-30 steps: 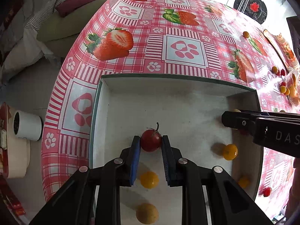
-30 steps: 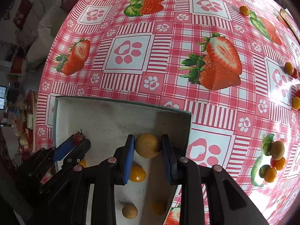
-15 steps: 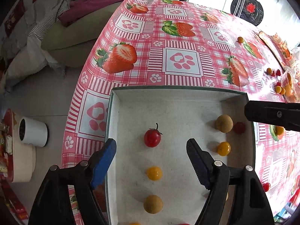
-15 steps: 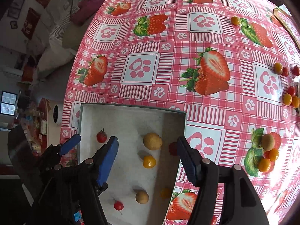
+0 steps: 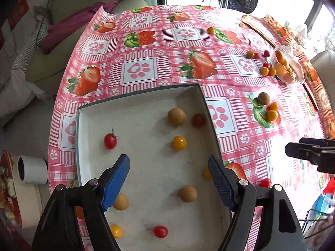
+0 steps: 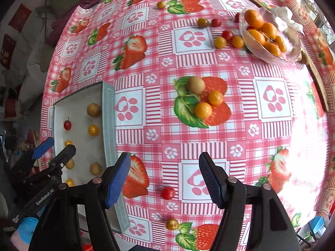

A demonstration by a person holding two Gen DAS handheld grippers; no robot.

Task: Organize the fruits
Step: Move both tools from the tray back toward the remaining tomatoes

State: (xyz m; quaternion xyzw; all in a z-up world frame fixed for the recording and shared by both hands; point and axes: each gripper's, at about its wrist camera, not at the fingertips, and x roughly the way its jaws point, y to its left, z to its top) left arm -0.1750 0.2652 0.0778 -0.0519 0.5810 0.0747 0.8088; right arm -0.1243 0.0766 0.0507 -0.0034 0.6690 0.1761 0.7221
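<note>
A white tray [image 5: 142, 91] on the strawberry tablecloth holds several small fruits, among them a stemmed red tomato [image 5: 110, 141], a brown round fruit [image 5: 176, 116] and a yellow tomato [image 5: 179, 142]. My left gripper [image 5: 168, 161] hangs open above the tray with nothing between its fingers. My right gripper [image 6: 165, 159] is open over the cloth to the right of the tray [image 6: 108, 125]. A loose red tomato [image 6: 168, 192] lies on the cloth below its gap, untouched. Farther out sits a cluster of one brown fruit [image 6: 195, 84] and two orange ones [image 6: 203, 110].
A glass bowl [image 6: 293, 52] of oranges stands at the far right, with several small tomatoes [image 6: 220, 42] scattered beside it. A yellowish tomato [image 6: 172, 224] lies near the table's front edge. A white cup [image 5: 31, 169] stands on the floor, left of the table.
Both grippers opened, leaving the red tomato and the brown fruit in the tray. Both rose and shifted right; the right one now hangs over the cloth beside the tray.
</note>
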